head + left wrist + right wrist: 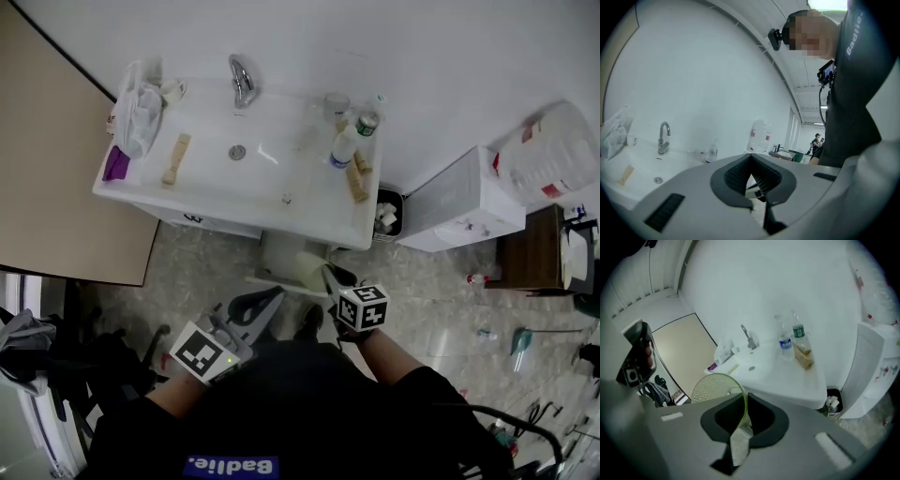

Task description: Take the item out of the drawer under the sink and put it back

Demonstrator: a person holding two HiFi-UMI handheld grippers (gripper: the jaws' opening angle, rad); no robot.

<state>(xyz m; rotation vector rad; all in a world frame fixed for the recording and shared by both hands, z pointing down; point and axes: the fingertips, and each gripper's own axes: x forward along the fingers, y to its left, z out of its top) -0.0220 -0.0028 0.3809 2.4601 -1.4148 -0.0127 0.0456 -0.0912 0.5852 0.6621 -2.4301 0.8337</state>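
Dish (712, 388) at about the half of its trip, to judge from the views: out of its place and not yet back in.

Sink (208, 184) at the top of the head view, with bottles (345, 148) and small things on its rim. Under its front edge a white box shape, probably the pulled-out drawer (279, 255); cannot see inside it.

In front of that, in the air, the dish: green, round, see-through, with a fine dotted pattern. Seems clear of the drawer and the sink.

Held by the right gripper (744, 405), closed narrow on the rim, the thin edge pinched between both pads, the rest standing out to the left in that gripper's own view. Low beside it the left gripper (752, 174), tips together, nothing between them, pointing up toward the wall (708, 84).

Step in hand, then: the putting back. Next move calls for lowering the dish under the sink front without knocking it, setting it down flat inside the drawer, and parting the pads only when it rests. After that, possibly a push on the drawer front with the free left gripper.
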